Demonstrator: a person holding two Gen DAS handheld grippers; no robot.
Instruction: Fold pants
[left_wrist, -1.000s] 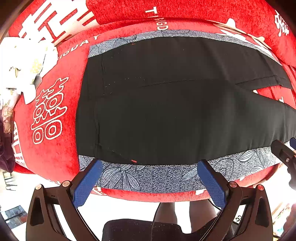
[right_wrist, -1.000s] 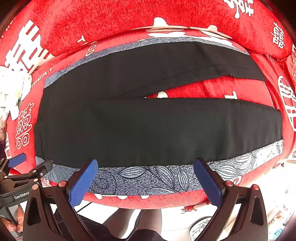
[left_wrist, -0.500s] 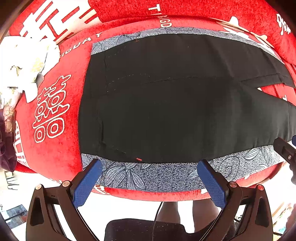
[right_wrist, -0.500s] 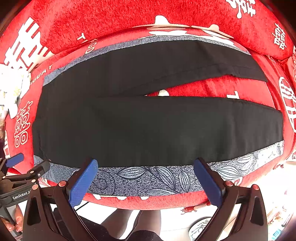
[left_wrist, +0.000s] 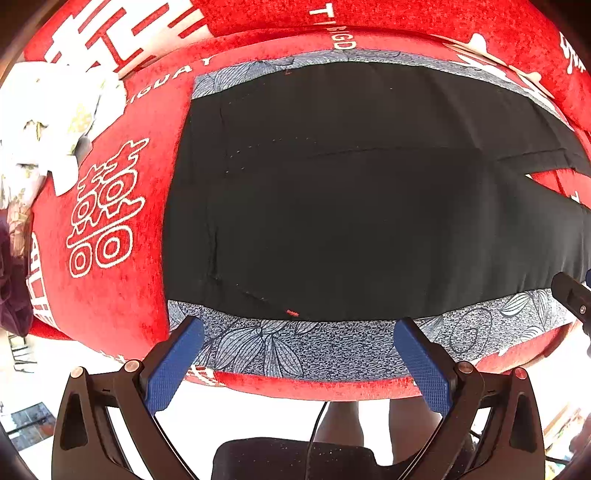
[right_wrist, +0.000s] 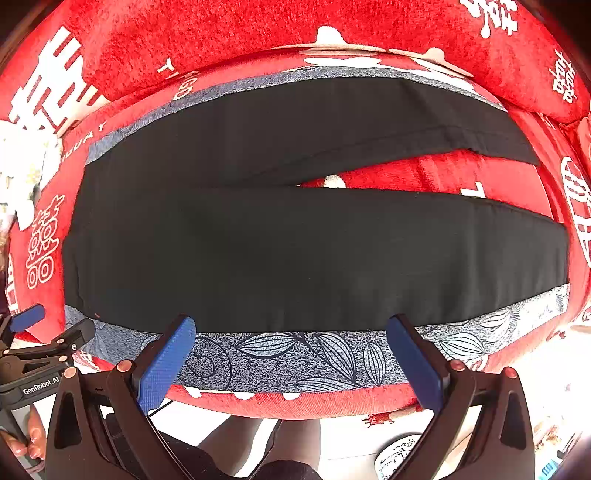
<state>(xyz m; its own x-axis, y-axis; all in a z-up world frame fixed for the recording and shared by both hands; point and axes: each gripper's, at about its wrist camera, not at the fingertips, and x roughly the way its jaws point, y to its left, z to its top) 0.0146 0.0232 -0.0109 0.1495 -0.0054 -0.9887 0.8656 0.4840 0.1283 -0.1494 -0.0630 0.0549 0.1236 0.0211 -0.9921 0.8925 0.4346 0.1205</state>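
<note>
Black pants lie flat on a blue-grey leaf-print cloth over a red cushion, waistband to the left. In the right wrist view the pants show two legs reaching right, with a red gap between them. My left gripper is open and empty, hovering over the cloth's near edge by the waist. My right gripper is open and empty over the near leg's lower edge. The left gripper also shows at the far left of the right wrist view.
The red cushion with white characters has a red backrest behind. A crumpled white cloth lies at the far left. The cushion's front edge drops to the floor, where the person's legs show.
Both grippers have moved slightly forward toward the pants, which look a little larger and lower in view. The jaws stay open and the pants have not moved.
</note>
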